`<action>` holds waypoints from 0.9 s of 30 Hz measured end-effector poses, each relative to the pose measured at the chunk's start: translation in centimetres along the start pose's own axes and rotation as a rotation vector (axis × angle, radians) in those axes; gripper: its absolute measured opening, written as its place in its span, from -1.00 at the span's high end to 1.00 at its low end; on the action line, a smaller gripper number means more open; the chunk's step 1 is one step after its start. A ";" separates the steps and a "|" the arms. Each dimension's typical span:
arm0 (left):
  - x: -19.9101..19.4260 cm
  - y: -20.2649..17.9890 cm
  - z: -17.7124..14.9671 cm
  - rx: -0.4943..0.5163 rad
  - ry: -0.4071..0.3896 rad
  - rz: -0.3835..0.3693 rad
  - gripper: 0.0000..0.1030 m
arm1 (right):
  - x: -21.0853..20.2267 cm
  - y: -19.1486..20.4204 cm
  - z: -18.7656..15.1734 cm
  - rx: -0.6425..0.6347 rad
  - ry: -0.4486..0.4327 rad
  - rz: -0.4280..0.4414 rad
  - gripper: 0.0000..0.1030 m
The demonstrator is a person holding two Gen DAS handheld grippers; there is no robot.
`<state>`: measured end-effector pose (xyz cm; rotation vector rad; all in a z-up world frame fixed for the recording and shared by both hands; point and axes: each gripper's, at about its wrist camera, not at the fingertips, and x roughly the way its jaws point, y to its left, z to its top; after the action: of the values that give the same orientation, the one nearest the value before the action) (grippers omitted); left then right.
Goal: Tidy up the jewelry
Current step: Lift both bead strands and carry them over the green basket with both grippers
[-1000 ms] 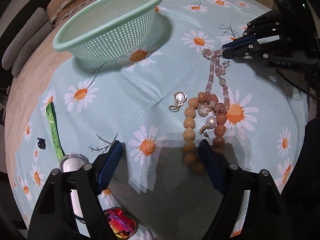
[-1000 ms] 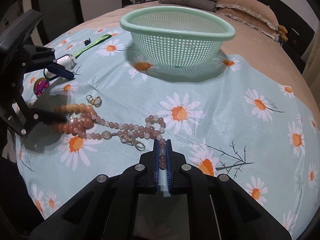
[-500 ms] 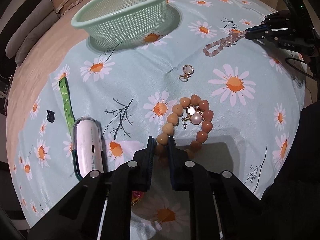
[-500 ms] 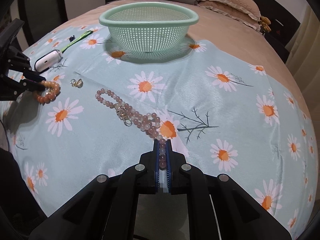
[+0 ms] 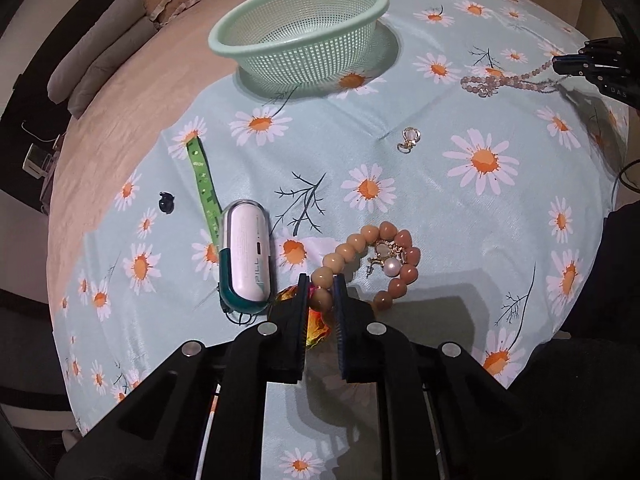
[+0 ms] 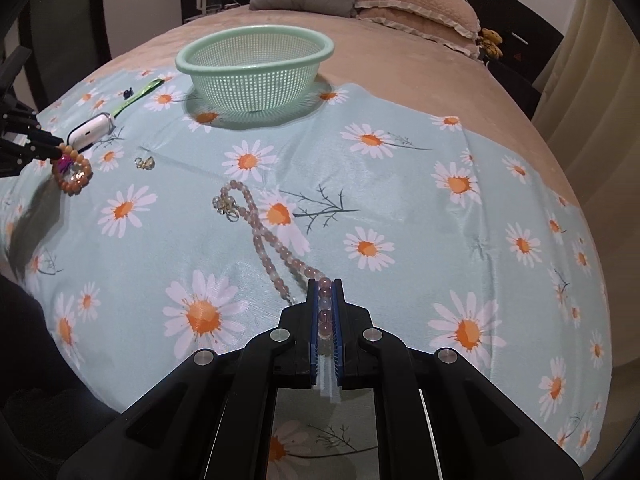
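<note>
Bracelets come first: my left gripper [image 5: 323, 300] is clamped on one tan bead of the chunky bracelet [image 5: 370, 264], whose loop hangs over the cloth [image 5: 460, 208] with an earring [image 5: 386, 262] caught inside it. I judge a slow, level carry to the basket [image 5: 298, 36] would keep that earring from dropping out. Further right, my right gripper [image 6: 325, 312] pinches the pink bead necklace [image 6: 264, 236], its far end trailing on the cloth; I should raise it higher before swinging over the rim. Between them, a small pendant [image 5: 410, 138] waits.
</note>
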<state>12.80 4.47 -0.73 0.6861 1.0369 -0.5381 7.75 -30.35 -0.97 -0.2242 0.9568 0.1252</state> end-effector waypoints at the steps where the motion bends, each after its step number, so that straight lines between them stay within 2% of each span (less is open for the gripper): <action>1: -0.4 0.0 -0.1 -0.001 -0.007 0.006 0.76 | -0.5 -0.1 0.1 -0.003 -0.007 -0.003 0.89; 16: -7.1 1.7 2.9 0.003 -0.127 0.089 0.76 | -8.5 0.8 4.3 -0.096 -0.130 -0.066 0.89; 27: -10.5 2.5 6.4 0.013 -0.202 0.085 0.76 | -12.9 2.2 9.2 -0.172 -0.222 -0.074 0.89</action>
<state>13.92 2.35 11.53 0.6697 0.8120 -0.5289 7.27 -26.01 14.43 -0.3955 0.7164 0.1610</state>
